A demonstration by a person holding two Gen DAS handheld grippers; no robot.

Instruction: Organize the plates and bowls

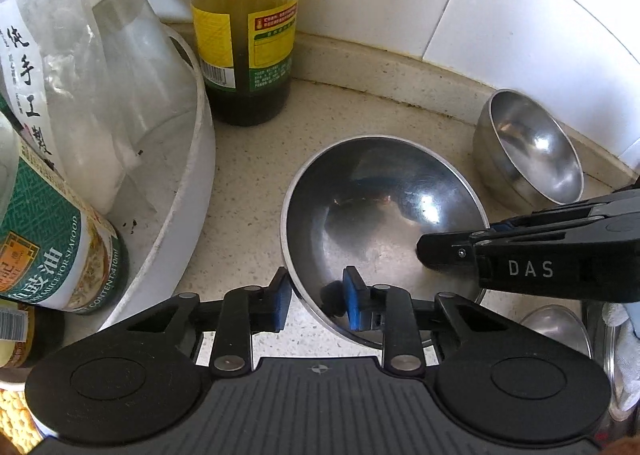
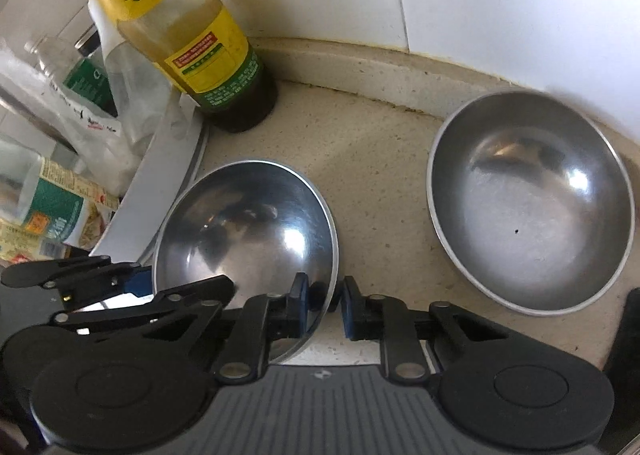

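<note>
A steel bowl point(image 1: 380, 215) sits on the speckled counter; it also shows in the right wrist view point(image 2: 244, 227). My left gripper point(image 1: 318, 301) straddles its near-left rim, one blue pad inside and one outside, with a gap to the rim. My right gripper point(image 2: 324, 305) straddles its near-right rim the same way; its black fingers point(image 1: 452, 251) reach in from the right. A second steel bowl point(image 2: 532, 207) stands apart to the right by the wall, seen also in the left wrist view point(image 1: 532, 151).
A yellow-labelled sauce bottle point(image 1: 244, 27) stands at the back by the tiled wall. A white tub point(image 1: 192, 183) on the left holds plastic bags and a green-labelled bottle point(image 1: 52, 239). More steel ware point(image 1: 556, 327) lies at the lower right.
</note>
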